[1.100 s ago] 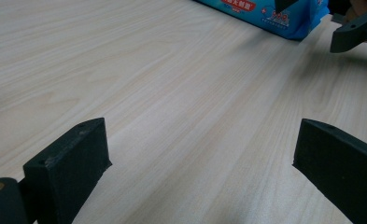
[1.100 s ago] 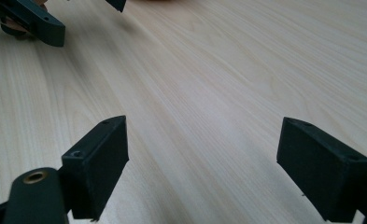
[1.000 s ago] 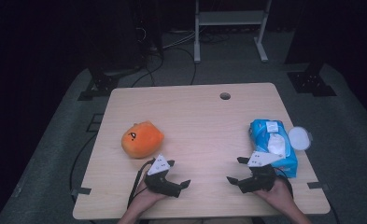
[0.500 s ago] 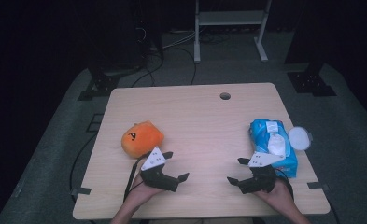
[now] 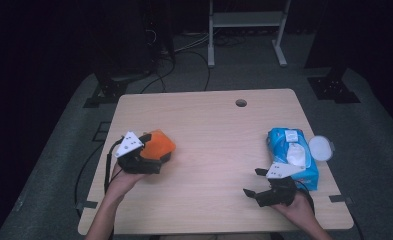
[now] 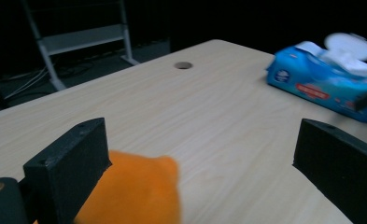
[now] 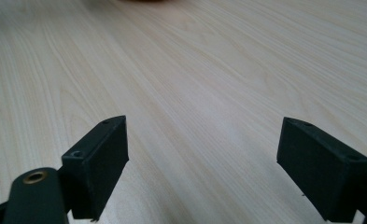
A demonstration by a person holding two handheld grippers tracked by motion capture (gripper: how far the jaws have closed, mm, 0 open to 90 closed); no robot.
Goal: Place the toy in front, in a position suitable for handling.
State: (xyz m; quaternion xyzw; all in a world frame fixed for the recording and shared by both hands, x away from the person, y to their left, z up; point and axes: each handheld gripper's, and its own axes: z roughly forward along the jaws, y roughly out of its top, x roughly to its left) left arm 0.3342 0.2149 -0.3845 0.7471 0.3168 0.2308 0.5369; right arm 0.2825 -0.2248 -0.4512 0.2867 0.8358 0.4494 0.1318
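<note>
The orange plush toy [image 6: 134, 193] lies between the left tool's [image 6: 204, 172] wide-apart jaws, beside 1 jaw.

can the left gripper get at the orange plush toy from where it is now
Probably yes: the left gripper is open and right at the orange plush toy, which sits by one of its fingers, nothing between them.

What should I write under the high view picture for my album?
Left hand-held gripper open around an orange plush toy; right hand-held gripper open beside a blue wipes pack.
</note>
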